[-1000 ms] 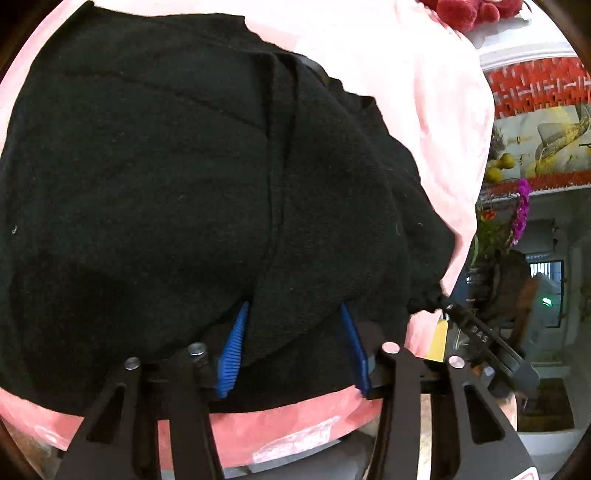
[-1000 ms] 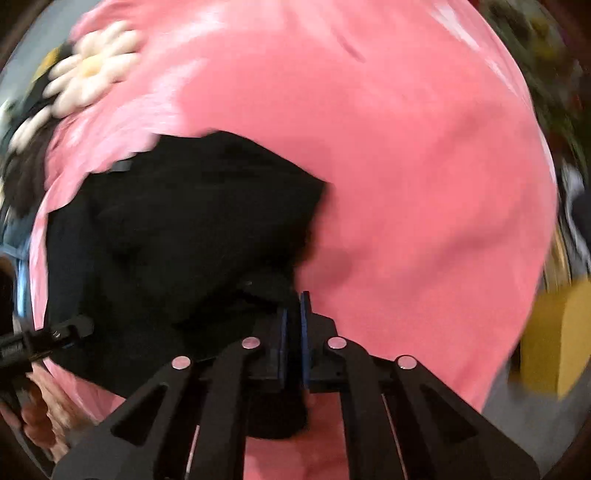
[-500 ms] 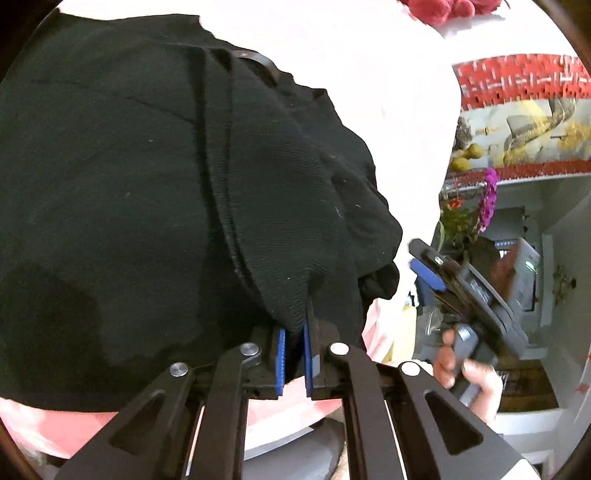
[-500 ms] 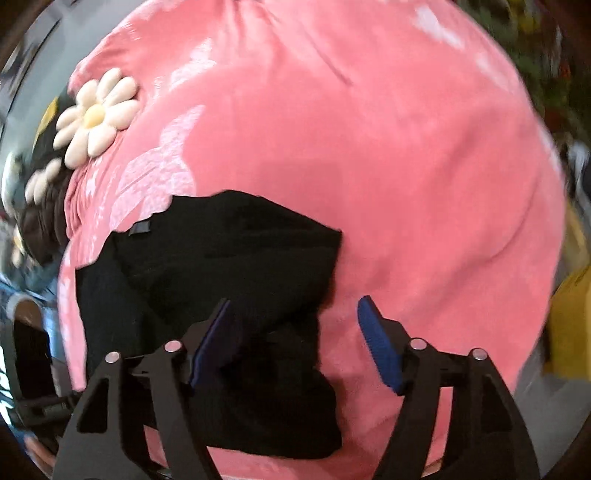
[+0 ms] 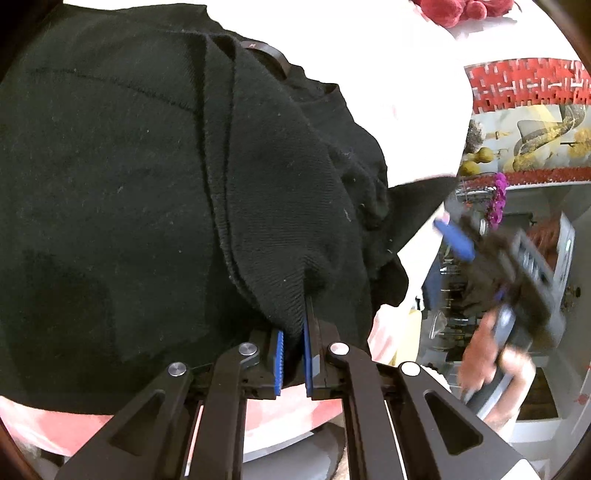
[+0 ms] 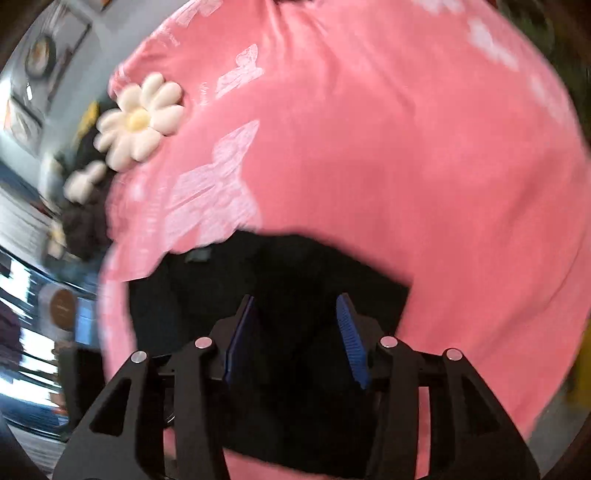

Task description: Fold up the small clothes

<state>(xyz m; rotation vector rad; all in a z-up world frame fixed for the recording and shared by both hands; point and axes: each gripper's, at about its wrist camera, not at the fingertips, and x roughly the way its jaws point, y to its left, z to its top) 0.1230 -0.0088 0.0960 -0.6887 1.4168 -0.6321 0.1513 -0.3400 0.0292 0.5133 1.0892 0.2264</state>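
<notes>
A black knit garment (image 5: 129, 192) lies on a pink cloth-covered table (image 6: 388, 166) and fills most of the left wrist view. My left gripper (image 5: 293, 358) is shut on a bunched fold of its near edge, with the cloth pinched between the blue pads. In the right wrist view the garment (image 6: 295, 273) lies at the near edge of the table. My right gripper (image 6: 297, 332) is open and empty just above it. The right gripper also shows in the left wrist view (image 5: 517, 273), held in a hand off the table's right side.
A white daisy-shaped cushion (image 6: 138, 120) lies at the table's far left edge. A red plush thing (image 5: 461, 11) sits at the far side. Shelves, a purple flower (image 5: 496, 201) and room clutter stand beyond the right edge.
My left gripper closed on the garment's fold and lifted it. My right gripper let go of the cloth, opened and swung back over the garment's edge.
</notes>
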